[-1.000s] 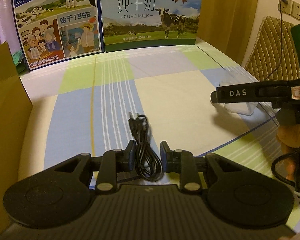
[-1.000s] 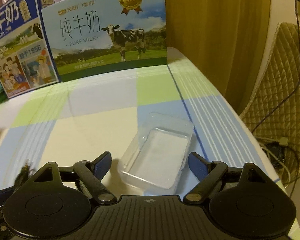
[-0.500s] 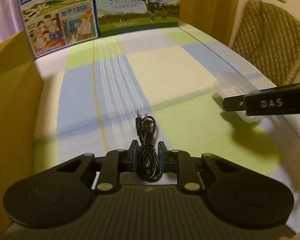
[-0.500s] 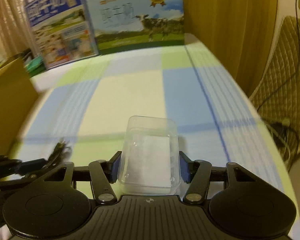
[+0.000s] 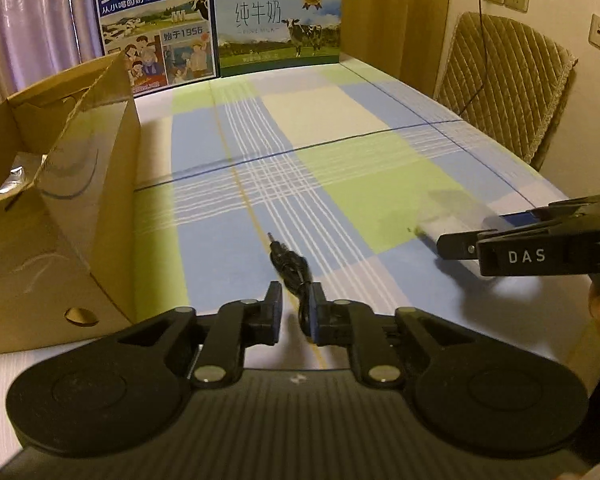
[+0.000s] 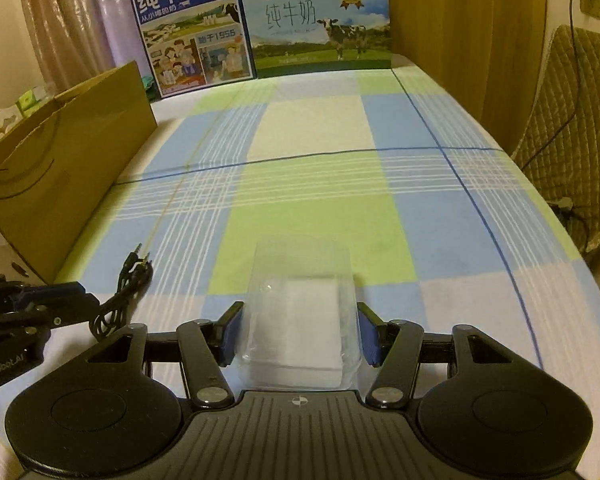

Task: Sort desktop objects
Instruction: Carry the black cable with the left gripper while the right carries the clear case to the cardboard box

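Observation:
A black audio cable [image 5: 290, 266] sticks forward from between the fingers of my left gripper [image 5: 296, 314], which is shut on it; its plugs point away over the checked tablecloth [image 5: 340, 148]. In the right wrist view the cable [image 6: 118, 300] dangles from the left gripper [image 6: 60, 304] at the left edge. My right gripper [image 6: 300, 334] is shut on a clear plastic box [image 6: 300, 312] with white paper inside, its blue pads pressing both long sides. From the left wrist view the right gripper [image 5: 456, 246] shows side-on at the right, with the blurred clear box [image 5: 460, 216] in it.
An open brown cardboard box [image 5: 60, 200] stands along the table's left side, also seen from the right wrist [image 6: 60, 168]. Two milk cartons [image 6: 260, 28] stand upright at the far edge. A quilted chair [image 5: 508, 80] and wall sockets are off the right edge.
Both grippers have drawn back toward the near end of the table. The left fingers closed on the cable and the right fingers on the clear box. The cardboard box has come into view.

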The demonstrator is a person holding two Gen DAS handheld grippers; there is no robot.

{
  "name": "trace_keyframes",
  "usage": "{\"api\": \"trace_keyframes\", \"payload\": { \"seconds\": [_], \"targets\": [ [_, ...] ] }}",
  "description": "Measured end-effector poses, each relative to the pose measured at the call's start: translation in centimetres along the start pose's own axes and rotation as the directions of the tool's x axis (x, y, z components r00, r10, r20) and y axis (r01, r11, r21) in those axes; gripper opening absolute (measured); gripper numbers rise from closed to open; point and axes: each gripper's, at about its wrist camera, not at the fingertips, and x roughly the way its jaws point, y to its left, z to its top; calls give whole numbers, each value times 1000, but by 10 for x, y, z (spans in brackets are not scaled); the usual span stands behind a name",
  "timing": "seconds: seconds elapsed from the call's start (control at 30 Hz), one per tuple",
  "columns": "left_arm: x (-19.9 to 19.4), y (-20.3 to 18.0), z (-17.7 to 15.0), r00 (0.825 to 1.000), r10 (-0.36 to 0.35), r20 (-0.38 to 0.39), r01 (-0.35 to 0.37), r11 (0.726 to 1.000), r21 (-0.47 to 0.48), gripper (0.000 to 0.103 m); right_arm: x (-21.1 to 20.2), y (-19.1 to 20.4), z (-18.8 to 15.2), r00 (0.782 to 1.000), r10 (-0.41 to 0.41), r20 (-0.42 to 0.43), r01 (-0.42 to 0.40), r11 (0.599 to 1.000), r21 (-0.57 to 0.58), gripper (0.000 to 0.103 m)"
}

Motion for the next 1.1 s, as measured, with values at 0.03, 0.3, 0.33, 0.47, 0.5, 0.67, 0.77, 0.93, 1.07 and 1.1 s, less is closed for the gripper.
{"api": "trace_keyframes", "payload": {
  "seconds": [0.03,0.3,0.33,0.47,0.5,0.67,0.77,0.93,1.07,1.1],
  "targets": [
    [1,2,0,1000,-6,-2,6,1000,-11,16,1,2,-1,1000,-5,-2,5,1000,-14,56],
    [15,4,4,999,-46,-10,45,996,-81,33,5,3,-5,999,-40,1,40,997,-65,70],
    [17,2,5,999,-47,-15,46,996,-79,35,6,1,-5,999,-42,-1,42,997,-62,70],
    [26,-5,5,999,-34,-32,33,998,-46,39,5,-3,-4,999,-44,-1,44,998,-39,71],
    [25,-6,4,999,-28,-36,27,999,-39,39,5,-4,-4,999,-44,1,44,998,-37,71],
    [22,-8,-6,998,-22,-57,20,999,-37,37,3,-3,-2,999,-35,6,35,999,-36,71],
    [25,-10,-6,998,-11,-56,8,999,-39,35,3,-2,-2,1000,-25,2,25,999,-35,71],
    [24,-11,-6,999,9,-48,-12,998,-54,10,2,0,-2,1000,-26,6,26,999,-47,71],
    [22,-12,-7,999,20,-46,-22,999,-45,9,1,2,-3,1000,-27,9,27,998,-59,71],
    [21,-12,-7,999,20,-45,-22,999,-45,9,1,2,-4,1000,-28,9,28,998,-64,71]
  ]
}}
